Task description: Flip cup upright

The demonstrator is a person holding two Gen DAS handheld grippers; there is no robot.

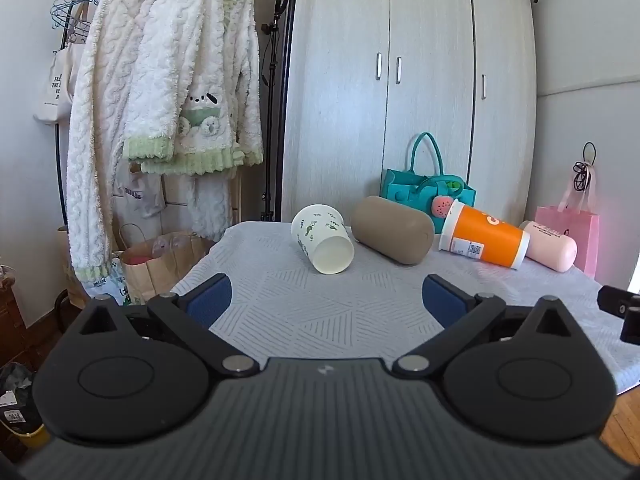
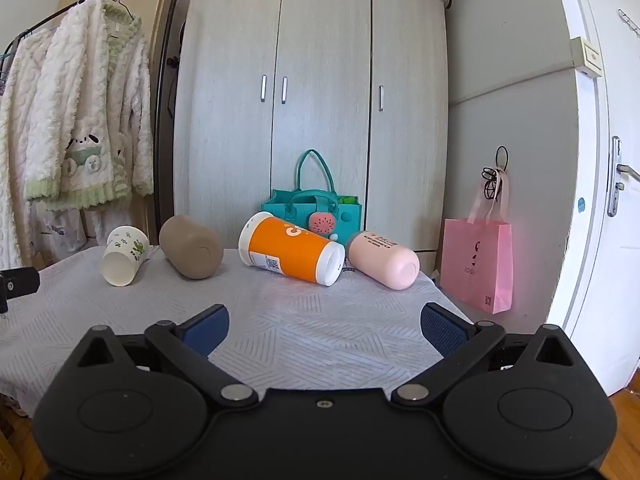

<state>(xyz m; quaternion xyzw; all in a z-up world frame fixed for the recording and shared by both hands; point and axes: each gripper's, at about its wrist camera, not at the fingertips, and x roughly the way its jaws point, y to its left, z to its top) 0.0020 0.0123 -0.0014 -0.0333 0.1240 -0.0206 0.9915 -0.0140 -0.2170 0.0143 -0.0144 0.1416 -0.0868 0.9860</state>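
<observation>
A: Nearest you, what are your hands doing?

B: Your left gripper [image 1: 326, 300] hovers over the near part of the tabletop [image 1: 328, 320], its blue pads spread wide with nothing between them. Your right gripper [image 2: 325, 330] does the same on its side, fingers apart and holding nothing.

A: And the cups?

B: Beyond your left gripper, the white paper cup [image 1: 324, 238] with green prints lies on its side, its base end turned toward you. Just to its right lies the brown cup [image 1: 394, 230], also toppled. From your right wrist view, the orange cup [image 2: 290, 250] is almost straight ahead, lying on its side with its white end facing you, and the pink bottle [image 2: 382, 260] lies just beside it on the right; whether they touch, you cannot tell.

A: What sits behind them?

B: A teal handbag [image 2: 316, 206] stands at the far edge, behind the orange cup. Farther back stands the grey wardrobe [image 2: 312, 100]; a pink paper bag [image 2: 478, 262] hangs to the right, and fluffy white robes [image 1: 160, 100] hang on the left rack.
</observation>
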